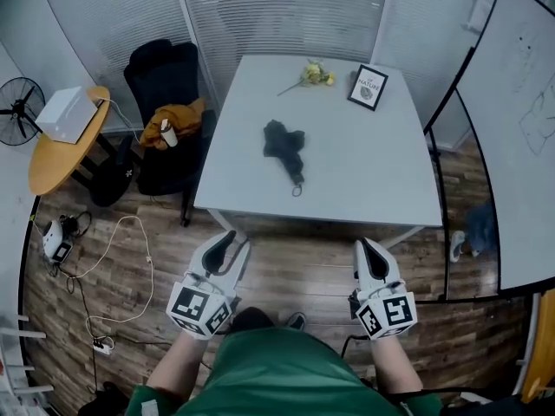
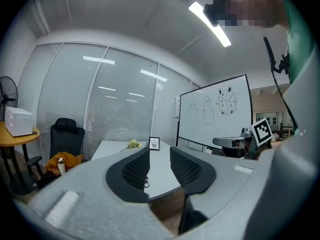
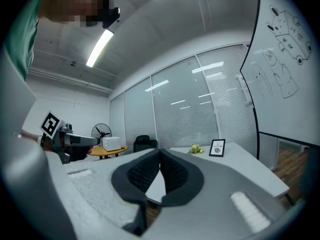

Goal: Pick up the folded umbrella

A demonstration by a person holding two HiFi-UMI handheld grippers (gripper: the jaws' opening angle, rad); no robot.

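Note:
The folded umbrella (image 1: 284,144) is dark and lies near the middle of the white table (image 1: 381,172), its strap loop (image 1: 297,191) towards the near edge. Both grippers hover over the wooden floor, short of that edge. My left gripper (image 1: 232,243) has its jaws drawn close with only a slim gap and nothing in it. My right gripper (image 1: 364,245) is shut and empty, its tips touching. In the left gripper view only the strap loop (image 2: 146,184) shows between the jaws of the left gripper (image 2: 160,150). In the right gripper view the right gripper (image 3: 160,150) hides the umbrella.
A yellow flower (image 1: 316,74) and a framed picture (image 1: 368,87) sit at the table's far end. A black chair (image 1: 165,120) with an orange cloth stands left of the table. A round yellow table (image 1: 43,167) with a white box, a fan (image 1: 19,109) and floor cables (image 1: 121,267) lie further left. A whiteboard (image 1: 520,146) stands right.

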